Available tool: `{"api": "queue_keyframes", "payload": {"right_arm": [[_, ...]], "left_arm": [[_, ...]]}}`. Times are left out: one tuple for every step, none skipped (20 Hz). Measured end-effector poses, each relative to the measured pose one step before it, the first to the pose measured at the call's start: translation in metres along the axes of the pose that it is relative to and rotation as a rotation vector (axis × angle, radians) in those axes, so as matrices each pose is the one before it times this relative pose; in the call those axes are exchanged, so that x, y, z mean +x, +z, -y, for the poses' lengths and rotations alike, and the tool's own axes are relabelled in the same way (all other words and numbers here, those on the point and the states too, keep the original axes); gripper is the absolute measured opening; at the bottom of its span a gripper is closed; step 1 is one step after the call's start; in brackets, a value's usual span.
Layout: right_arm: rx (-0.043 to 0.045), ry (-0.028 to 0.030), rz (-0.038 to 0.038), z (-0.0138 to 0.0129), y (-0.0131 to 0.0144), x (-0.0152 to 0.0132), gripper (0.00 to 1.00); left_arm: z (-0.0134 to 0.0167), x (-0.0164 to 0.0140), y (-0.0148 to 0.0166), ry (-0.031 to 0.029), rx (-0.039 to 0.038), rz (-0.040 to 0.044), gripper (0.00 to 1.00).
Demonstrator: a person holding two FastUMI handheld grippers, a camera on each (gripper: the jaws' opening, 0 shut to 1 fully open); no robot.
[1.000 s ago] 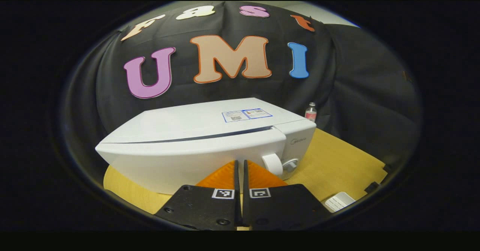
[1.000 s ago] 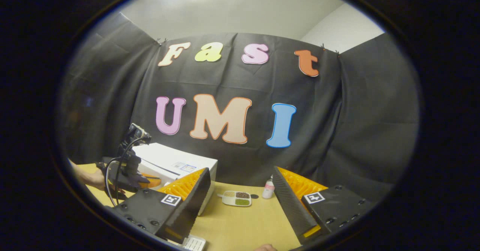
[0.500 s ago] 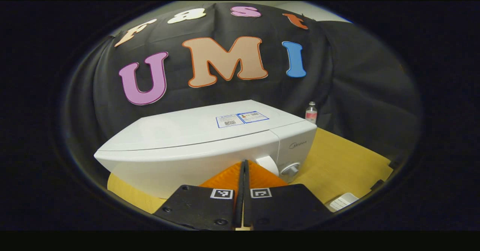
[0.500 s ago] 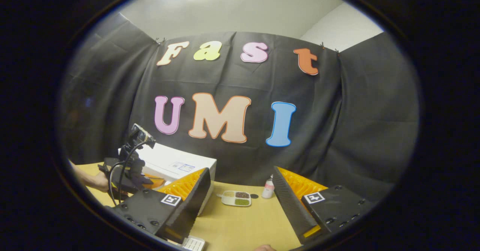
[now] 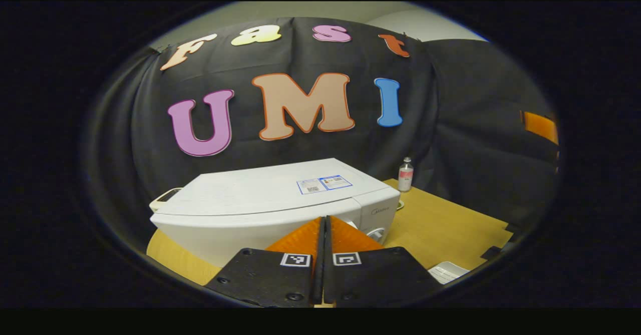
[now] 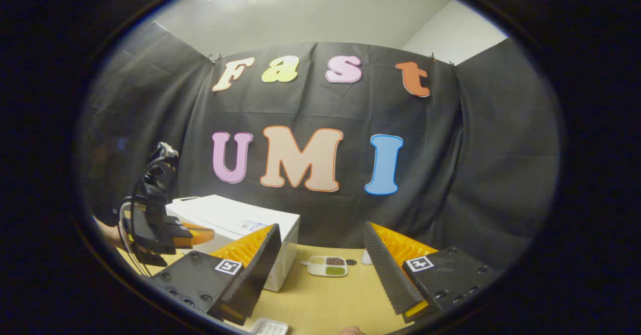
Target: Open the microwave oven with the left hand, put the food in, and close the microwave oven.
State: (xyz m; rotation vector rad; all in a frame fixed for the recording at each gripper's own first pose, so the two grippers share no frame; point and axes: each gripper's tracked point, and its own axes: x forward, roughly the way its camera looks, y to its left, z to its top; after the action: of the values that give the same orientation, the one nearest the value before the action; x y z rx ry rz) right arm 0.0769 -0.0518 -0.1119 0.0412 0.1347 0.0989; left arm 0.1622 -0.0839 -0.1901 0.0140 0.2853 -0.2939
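The white microwave (image 5: 270, 210) stands on the wooden table (image 5: 450, 225) with its door closed against the body. My left gripper (image 5: 324, 221) is shut with nothing in it, a little in front of the door near the knobs (image 5: 374, 233). In the right gripper view the microwave (image 6: 235, 220) sits at the left, with the left gripper (image 6: 203, 234) before it, held by a hand (image 6: 107, 232). A small white divided food tray (image 6: 328, 266) lies on the table beyond my right gripper (image 6: 321, 226), which is open and empty.
A small bottle (image 5: 405, 174) stands at the table's back by the black cloth, right of the microwave. A flat white object (image 5: 445, 271) lies near the table's front edge. A flat pale item (image 5: 163, 198) lies behind the microwave's left end.
The dark gap along the microwave door's top edge has closed. My left gripper has drawn back from the door, still shut. The right gripper has barely moved.
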Motion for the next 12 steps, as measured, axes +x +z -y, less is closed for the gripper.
{"api": "queue_keyframes", "payload": {"right_arm": [[0.00242,0.00687,0.00450,-0.00440,0.00238,0.00022,0.97],[0.00031,0.00533,0.00488,-0.00309,0.00153,-0.00028,0.97],[0.00037,0.00451,0.00620,-0.00328,0.00336,0.00017,0.96],[0.00238,0.00577,0.00232,-0.00316,0.00174,0.00052,0.96],[0.00496,0.00597,0.00094,-0.00255,0.00209,-0.00044,0.96],[0.00391,0.00645,0.00148,-0.00203,0.00227,0.00065,0.97],[0.00104,0.00200,0.00591,-0.00115,0.00345,-0.00049,0.96],[-0.00225,-0.00007,0.00782,-0.00003,0.00431,-0.00003,0.96],[-0.00134,-0.00013,0.00680,-0.00010,0.00391,-0.00119,0.96],[0.00179,0.00082,0.00405,-0.00047,0.00150,-0.00046,0.96],[0.00354,0.00053,0.00129,-0.00017,0.00216,-0.00105,0.96],[0.00407,0.00023,0.00102,-0.00066,0.00102,-0.00009,0.96]], "left_arm": [[-0.00867,-0.01287,0.01134,0.02829,-0.01462,0.01839,0.03],[-0.00824,-0.01263,0.01145,0.02245,-0.01668,0.02115,0.02],[-0.00451,-0.01093,0.01273,0.00825,-0.01276,0.02009,0.02],[-0.00720,-0.00913,0.00996,0.01970,-0.00903,0.00003,0.03],[-0.00846,-0.01089,0.01310,0.02144,-0.01615,0.01229,0.00],[-0.00777,-0.00998,0.01518,0.02024,-0.02300,0.02184,0.00],[-0.00516,-0.00815,0.01640,0.01268,-0.02394,0.02178,0.00],[-0.00427,-0.00466,0.01258,0.01278,-0.01927,0.01357,0.01],[-0.00518,-0.00582,0.01183,0.01609,-0.01207,0.01567,0.03],[-0.00313,-0.00673,0.01012,0.01134,-0.00559,0.01968,0.05],[-0.00164,-0.00449,0.00970,0.01190,0.00444,0.02253,0.15],[-0.00357,-0.00644,0.00716,0.01350,0.01337,0.02703,0.24]]}}
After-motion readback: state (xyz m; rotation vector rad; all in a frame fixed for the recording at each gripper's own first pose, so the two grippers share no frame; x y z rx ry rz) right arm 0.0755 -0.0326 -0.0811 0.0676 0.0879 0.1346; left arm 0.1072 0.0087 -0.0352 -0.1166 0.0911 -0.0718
